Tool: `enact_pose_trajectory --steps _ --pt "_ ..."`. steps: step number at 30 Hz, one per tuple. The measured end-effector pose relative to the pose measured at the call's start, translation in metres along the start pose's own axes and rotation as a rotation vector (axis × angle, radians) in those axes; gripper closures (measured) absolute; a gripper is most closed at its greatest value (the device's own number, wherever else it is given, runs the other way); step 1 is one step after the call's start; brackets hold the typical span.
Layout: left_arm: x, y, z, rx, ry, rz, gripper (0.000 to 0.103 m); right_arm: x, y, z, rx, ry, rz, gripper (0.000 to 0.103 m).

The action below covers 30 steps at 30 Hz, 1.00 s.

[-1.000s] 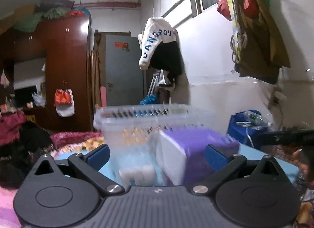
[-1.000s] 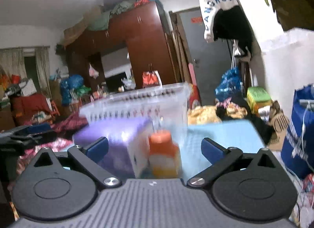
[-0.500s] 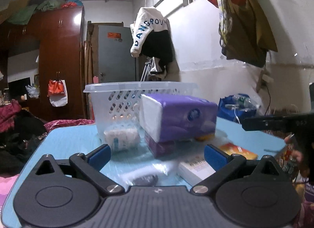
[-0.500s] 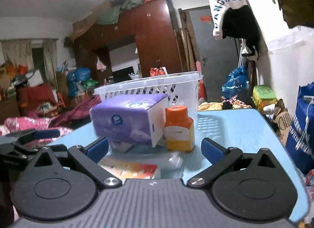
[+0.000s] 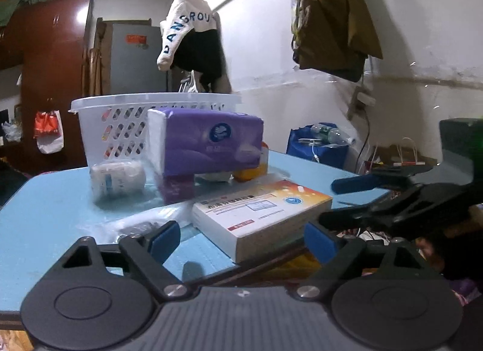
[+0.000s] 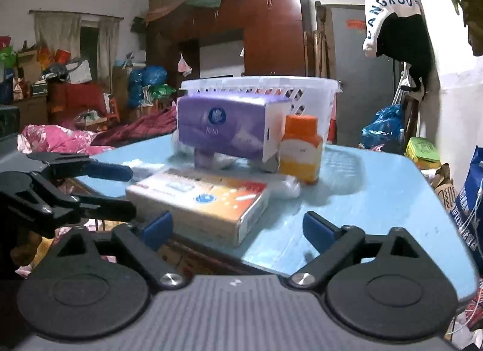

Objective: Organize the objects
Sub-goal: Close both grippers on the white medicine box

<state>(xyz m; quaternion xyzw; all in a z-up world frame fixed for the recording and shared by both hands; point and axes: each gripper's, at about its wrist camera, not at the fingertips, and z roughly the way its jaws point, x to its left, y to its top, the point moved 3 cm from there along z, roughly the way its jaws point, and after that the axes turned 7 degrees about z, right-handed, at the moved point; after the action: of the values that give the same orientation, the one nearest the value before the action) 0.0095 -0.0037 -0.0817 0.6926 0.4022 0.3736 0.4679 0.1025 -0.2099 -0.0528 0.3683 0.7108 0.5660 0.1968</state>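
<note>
both the left gripper (image 5: 241,237) and right gripper (image 6: 238,227) hang spread and empty before the box (image 5: 261,210), so packing the basket (image 5: 120,127) likely starts by grabbing it.

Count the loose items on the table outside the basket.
5 visible: tissue pack, box, orange bottle, white roll, plastic bag. The pack may hide more.

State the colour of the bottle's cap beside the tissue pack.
Orange; the bottle shows best in the right wrist view.
</note>
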Motion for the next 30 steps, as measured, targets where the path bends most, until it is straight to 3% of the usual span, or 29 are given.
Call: enact_pose_trajectory --steps 4,8,20,30 --pt "-0.003 -0.002 0.002 -0.007 0.0 0.004 0.011 0.0 -0.006 0.002 0.003 0.024 0.008 0.015" --pt "-0.002 -0.003 0.008 0.01 0.006 -0.003 0.022 -0.003 -0.014 0.0 0.0 0.05 0.007 0.018" --pt "-0.004 -0.006 0.014 0.014 -0.02 0.001 0.043 -0.003 -0.015 -0.001 -0.007 0.105 -0.014 0.048" --pt "-0.009 -0.006 0.012 -0.002 0.0 0.022 0.046 0.003 -0.016 -0.003 -0.024 0.09 -0.04 0.05"
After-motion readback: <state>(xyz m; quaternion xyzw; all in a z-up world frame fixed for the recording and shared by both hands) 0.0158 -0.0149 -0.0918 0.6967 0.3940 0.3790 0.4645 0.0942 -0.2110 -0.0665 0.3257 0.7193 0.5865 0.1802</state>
